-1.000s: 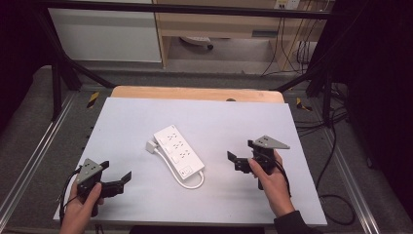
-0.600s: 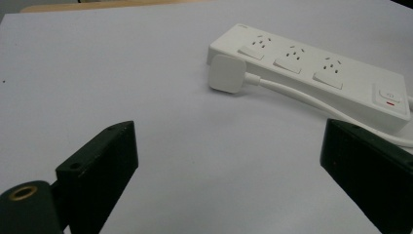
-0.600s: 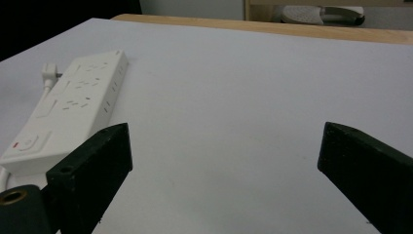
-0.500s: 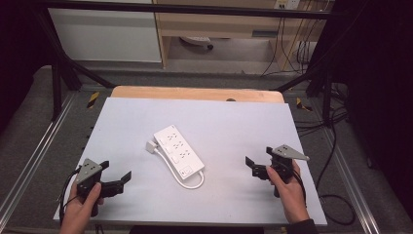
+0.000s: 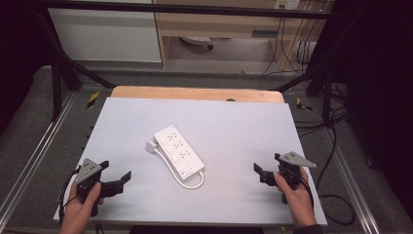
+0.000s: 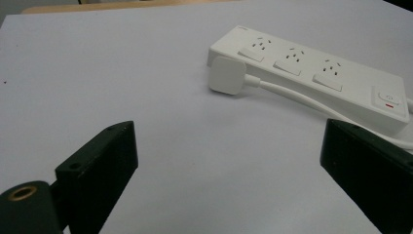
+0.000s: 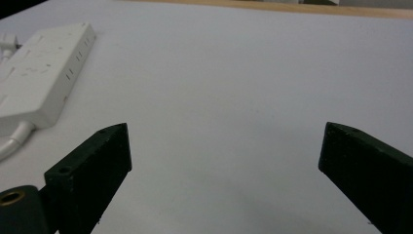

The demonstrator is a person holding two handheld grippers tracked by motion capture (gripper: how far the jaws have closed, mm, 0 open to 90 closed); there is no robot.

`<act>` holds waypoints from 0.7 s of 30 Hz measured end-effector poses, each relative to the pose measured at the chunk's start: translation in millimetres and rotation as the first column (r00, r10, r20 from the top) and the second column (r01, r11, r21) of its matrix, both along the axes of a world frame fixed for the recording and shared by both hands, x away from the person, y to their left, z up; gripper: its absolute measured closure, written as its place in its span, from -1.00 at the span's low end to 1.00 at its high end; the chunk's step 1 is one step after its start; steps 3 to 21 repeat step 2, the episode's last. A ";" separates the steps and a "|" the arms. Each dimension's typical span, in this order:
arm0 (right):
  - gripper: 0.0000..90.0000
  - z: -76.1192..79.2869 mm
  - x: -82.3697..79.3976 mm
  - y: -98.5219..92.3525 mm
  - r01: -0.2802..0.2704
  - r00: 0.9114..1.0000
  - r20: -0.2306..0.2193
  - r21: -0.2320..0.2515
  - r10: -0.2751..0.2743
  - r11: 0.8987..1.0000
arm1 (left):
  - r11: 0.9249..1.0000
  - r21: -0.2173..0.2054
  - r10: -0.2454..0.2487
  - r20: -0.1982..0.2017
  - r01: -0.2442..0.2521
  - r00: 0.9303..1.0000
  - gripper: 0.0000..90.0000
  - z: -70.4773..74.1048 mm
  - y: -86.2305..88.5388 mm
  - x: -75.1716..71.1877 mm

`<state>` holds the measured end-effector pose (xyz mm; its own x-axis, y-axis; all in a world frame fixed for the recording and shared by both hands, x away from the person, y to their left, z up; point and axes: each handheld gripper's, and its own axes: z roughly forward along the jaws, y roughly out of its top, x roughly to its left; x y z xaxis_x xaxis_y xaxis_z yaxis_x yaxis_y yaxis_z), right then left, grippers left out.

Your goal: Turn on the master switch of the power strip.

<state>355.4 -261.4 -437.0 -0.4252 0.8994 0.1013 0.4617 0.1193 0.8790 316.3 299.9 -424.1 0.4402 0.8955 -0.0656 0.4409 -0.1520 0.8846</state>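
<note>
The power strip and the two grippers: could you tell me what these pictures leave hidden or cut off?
- Power strip: right gripper view, near end and cable cut by the left edge.
- Plug: high view, too small to show prongs.
- Cable: left gripper view, far end hidden behind the left gripper jaw.

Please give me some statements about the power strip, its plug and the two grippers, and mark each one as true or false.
1. The power strip lies flat on the table, between the two grippers. True.
2. The left gripper is shut on the plug. False: its jaws stand wide open, apart from the plug.
3. The plug lies on the table beside the strip, not pushed into a socket. True.
4. The right gripper touches the power strip. False: it is held apart from it, with open jaws and bare table between them.
5. The strip is black. False: it is white.
</note>
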 end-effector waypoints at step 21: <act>-0.89 -4.8 0.5 -0.9 0.012 0.999 -0.030 -0.029 -0.013 1.000 | 1.000 0.001 -0.002 -0.002 0.002 1.000 -0.85 -0.1 -0.7 0.3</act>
